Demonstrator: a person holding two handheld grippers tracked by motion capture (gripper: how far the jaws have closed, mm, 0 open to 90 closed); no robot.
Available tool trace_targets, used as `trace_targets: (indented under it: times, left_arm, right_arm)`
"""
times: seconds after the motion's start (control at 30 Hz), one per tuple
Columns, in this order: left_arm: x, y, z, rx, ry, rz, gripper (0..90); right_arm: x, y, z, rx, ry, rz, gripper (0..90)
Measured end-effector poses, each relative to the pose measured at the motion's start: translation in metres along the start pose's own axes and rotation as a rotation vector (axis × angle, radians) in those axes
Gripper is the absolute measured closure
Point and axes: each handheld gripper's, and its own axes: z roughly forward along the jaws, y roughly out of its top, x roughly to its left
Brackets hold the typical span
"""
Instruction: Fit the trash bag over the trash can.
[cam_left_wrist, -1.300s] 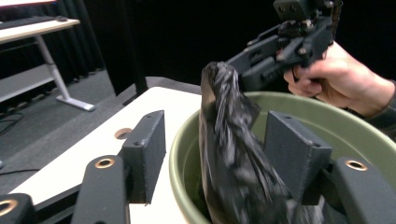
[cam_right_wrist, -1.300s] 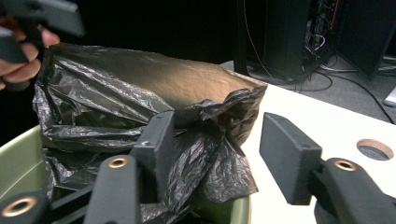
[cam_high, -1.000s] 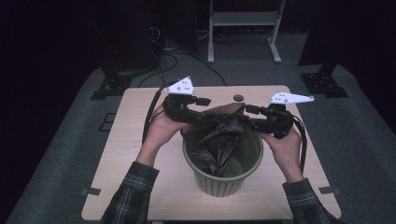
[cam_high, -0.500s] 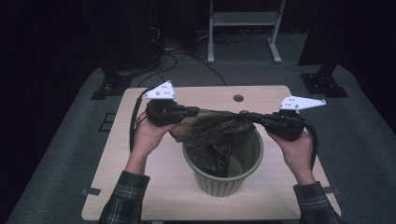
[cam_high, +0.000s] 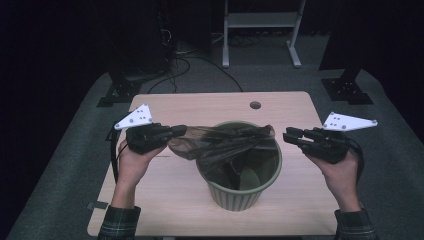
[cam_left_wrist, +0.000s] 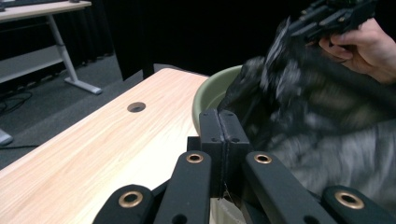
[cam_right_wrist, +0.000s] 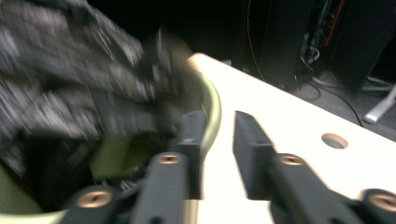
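Bag pinched by L gripper

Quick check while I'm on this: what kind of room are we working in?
Probably a lab or recording studio set up for this: a light wooden table on grey carpet, black curtains around it, and loose cables by equipment stands behind.

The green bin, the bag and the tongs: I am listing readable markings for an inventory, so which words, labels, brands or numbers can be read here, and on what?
None can be read.
Green bin: plain ribbed wall, no label.
Dark bag: no print that can be made out; blurred in both gripper views.
Left tongs and right tongs: bare black, only screws and brass rivets.
Grey plates: dots, no text.
Table: bare wood with a round hole.
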Motion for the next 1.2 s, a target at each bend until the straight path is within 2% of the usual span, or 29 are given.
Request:
trace_targets:
  times: [0.1,0.2,0.3,0.4,0.47,0.6,0.77,1.0,1.2]
  left_arm:
    - [-0.002,-0.001,0.003,-0.001,-0.01,0.004,89.6]
    - [-0.004,-0.001,0.005,-0.002,-0.014,0.008,89.6]
    - [-0.004,-0.001,0.005,-0.001,-0.015,0.005,89.6]
    - [-0.003,-0.002,0.004,-0.003,-0.015,0.003,89.6]
    - [-0.003,-0.002,0.004,-0.006,-0.017,0.001,89.6]
    - [-0.002,-0.002,0.003,-0.013,-0.033,-0.006,89.6]
    - [0.001,-0.005,-0.002,-0.046,-0.049,-0.031,89.7]
    - [0.006,-0.01,-0.015,-0.084,-0.004,-0.055,89.7]
    - [0.007,-0.016,-0.02,-0.086,0.023,-0.065,89.7]
  right_arm:
    - [0.006,0.01,0.001,-0.027,0.028,-0.007,60.7]
    - [0.013,0.02,0.008,-0.031,0.063,-0.027,57.0]
    - [0.014,0.025,0.02,-0.005,0.05,-0.036,53.2]
    - [0.009,0.025,0.036,0.023,0.059,-0.019,54.3]
    - [0.006,0.024,0.046,0.043,0.072,-0.012,60.9]
    - [0.008,0.022,0.054,0.056,0.118,-0.012,87.2]
    - [0.009,0.021,0.04,0.028,0.135,-0.009,90.0]
    - [0.004,0.018,0.003,-0.015,0.105,-0.024,90.0]
    - [0.009,0.01,-0.018,-0.023,0.129,-0.048,90.0]
